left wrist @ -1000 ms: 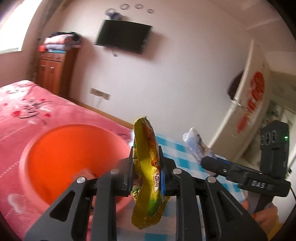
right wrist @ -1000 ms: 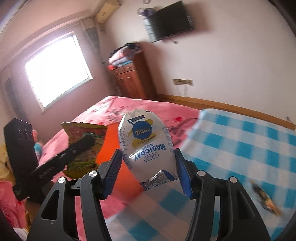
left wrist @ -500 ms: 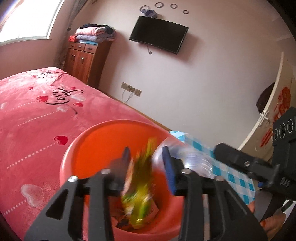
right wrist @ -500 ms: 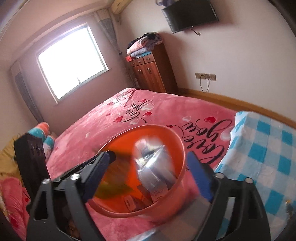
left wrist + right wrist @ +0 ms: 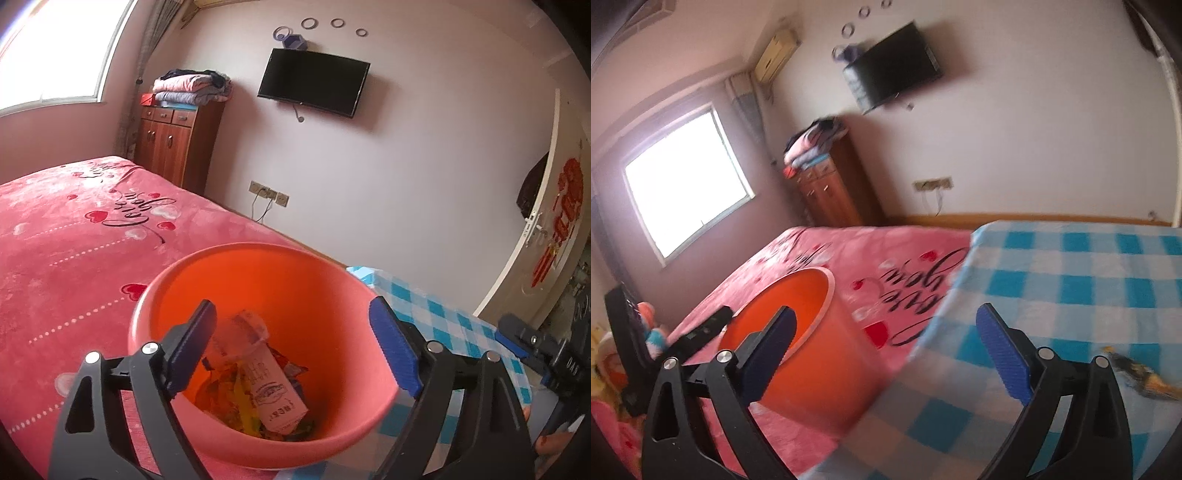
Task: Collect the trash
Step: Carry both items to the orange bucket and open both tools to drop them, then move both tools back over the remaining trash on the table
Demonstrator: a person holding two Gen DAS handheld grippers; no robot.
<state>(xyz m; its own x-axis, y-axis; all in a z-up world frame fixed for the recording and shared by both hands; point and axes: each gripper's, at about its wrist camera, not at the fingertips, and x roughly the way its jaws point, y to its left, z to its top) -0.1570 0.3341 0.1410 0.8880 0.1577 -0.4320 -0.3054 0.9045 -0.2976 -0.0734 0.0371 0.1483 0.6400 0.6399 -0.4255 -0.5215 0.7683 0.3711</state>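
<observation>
An orange bucket stands on the pink bed, seen from the side in the right wrist view. Inside it lie a white packet and a yellow snack bag among other wrappers. My left gripper hangs over the bucket's mouth, jaws opening, with nothing between the pads. My right gripper is to the right of the bucket, over the edge of the checked cloth, its jaws opening and empty too. A dark orange wrapper lies on the cloth at right.
The pink blanket covers the bed on the left. A blue checked cloth covers the surface to the right of the bucket. A wooden cabinet and a TV are at the far wall, and a door is on the right.
Both grippers opened and let go: the yellow bag and the white packet dropped into the bucket. The right gripper then swung right, toward the checked cloth.
</observation>
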